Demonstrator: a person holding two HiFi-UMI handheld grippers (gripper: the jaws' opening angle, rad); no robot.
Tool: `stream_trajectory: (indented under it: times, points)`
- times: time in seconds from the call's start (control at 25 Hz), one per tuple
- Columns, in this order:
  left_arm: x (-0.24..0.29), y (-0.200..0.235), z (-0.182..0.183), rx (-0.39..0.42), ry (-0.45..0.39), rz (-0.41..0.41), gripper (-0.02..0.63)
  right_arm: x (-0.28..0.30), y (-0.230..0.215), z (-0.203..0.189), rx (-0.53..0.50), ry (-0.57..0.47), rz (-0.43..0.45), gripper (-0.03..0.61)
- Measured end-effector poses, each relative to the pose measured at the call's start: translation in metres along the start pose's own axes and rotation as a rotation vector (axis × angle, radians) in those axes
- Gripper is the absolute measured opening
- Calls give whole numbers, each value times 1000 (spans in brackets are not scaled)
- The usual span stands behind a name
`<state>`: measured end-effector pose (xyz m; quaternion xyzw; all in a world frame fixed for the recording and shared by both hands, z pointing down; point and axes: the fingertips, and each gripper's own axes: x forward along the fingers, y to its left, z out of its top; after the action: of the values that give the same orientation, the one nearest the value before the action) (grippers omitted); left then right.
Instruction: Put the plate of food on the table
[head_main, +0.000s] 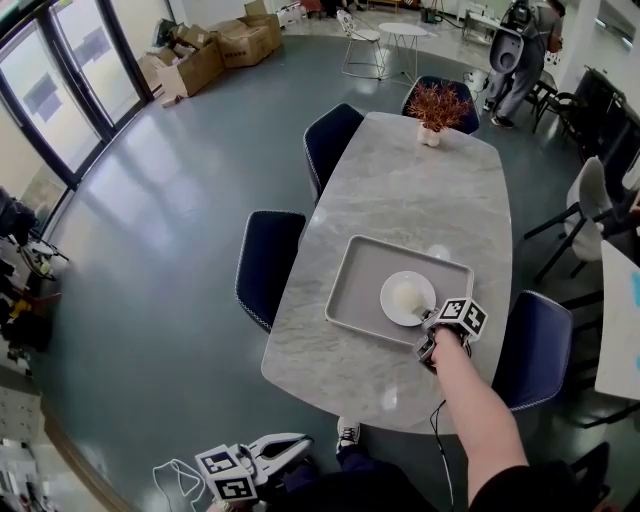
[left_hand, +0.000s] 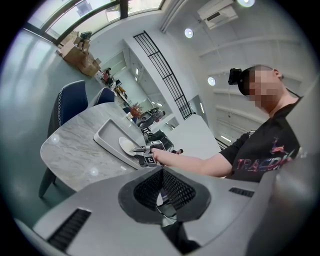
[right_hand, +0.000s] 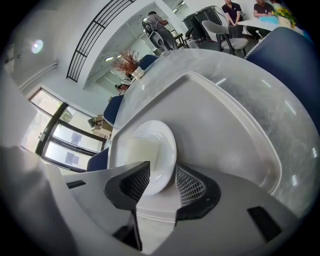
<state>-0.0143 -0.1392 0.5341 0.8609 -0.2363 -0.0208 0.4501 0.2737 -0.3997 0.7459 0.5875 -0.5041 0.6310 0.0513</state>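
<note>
A white plate (head_main: 407, 298) with something pale on it lies in a grey tray (head_main: 355, 270) on the marble table (head_main: 400, 190). My right gripper (head_main: 432, 322) reaches down to the plate's near right edge. In the right gripper view the plate's (right_hand: 150, 150) rim sits between the jaws of that gripper (right_hand: 162, 182), which stand wide apart and do not press on it; the plate rests flat in the tray (right_hand: 215, 130). My left gripper (head_main: 300, 442) hangs low below the table's near edge, fingertips together and nothing in them. The left gripper (left_hand: 162, 175) view looks over the plate (left_hand: 126, 145).
Navy chairs (head_main: 268, 262) stand along the table's left side and one (head_main: 535, 345) at the right. A vase of dried plants (head_main: 434, 105) stands at the far end. Another table (head_main: 620, 320) is close on the right. A person (head_main: 525, 50) stands far back.
</note>
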Motion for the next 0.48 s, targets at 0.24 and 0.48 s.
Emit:
stream_trajectory:
  times: [0.24,0.48]
  points:
    - [-1,-3,-1,1,-1,-4,6,-16,3,4,-25,-37,19,140]
    - [0,-7,-3,16,17,-16,6,-38,27,1,-143,-102,132,8]
